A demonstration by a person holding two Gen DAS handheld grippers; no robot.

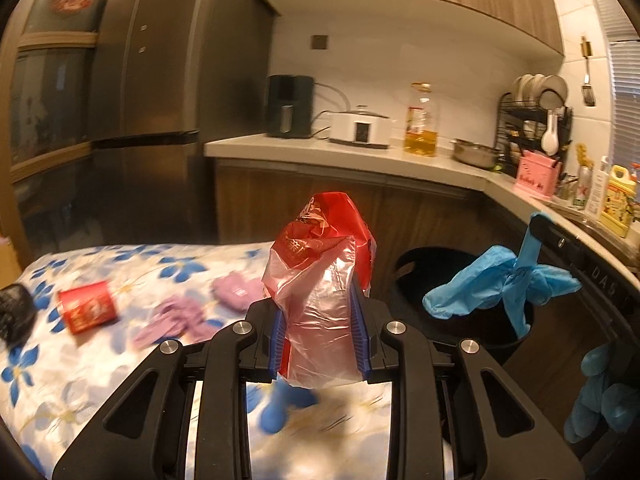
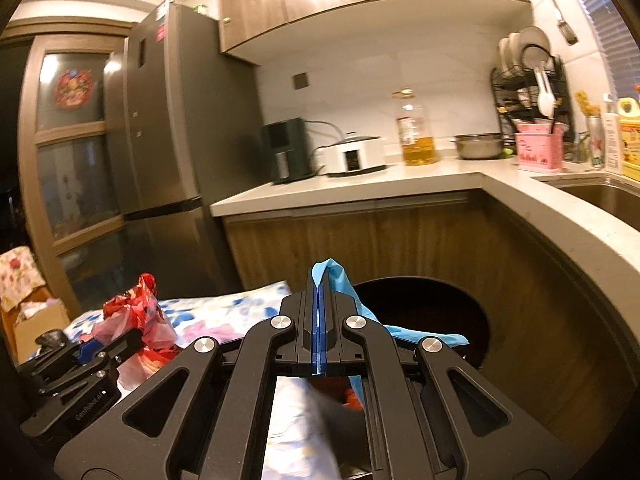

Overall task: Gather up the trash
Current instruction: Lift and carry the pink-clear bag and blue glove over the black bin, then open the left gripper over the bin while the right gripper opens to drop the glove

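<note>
My left gripper (image 1: 320, 332) is shut on a crumpled red and clear plastic bag (image 1: 320, 280), held above the flowered table (image 1: 80, 380); the bag also shows in the right wrist view (image 2: 136, 316). My right gripper (image 2: 319, 320) is shut on a blue glove (image 2: 332, 276) near the black trash bin (image 2: 440, 320). In the left wrist view the blue glove (image 1: 496, 280) hangs from the right gripper (image 1: 538, 232) over the bin (image 1: 424, 268). A red cup (image 1: 88, 306), purple gloves (image 1: 180, 316) and a black crumpled item (image 1: 14, 312) lie on the table.
A fridge (image 2: 168, 120) stands at the left. The counter (image 2: 400, 178) holds an air fryer (image 2: 286, 148), a cooker (image 2: 354, 154), an oil bottle (image 2: 416, 132), a metal bowl (image 2: 478, 146) and a dish rack (image 2: 528, 76). A sink (image 2: 600, 196) is at the right. More blue material (image 1: 600, 396) shows at the lower right.
</note>
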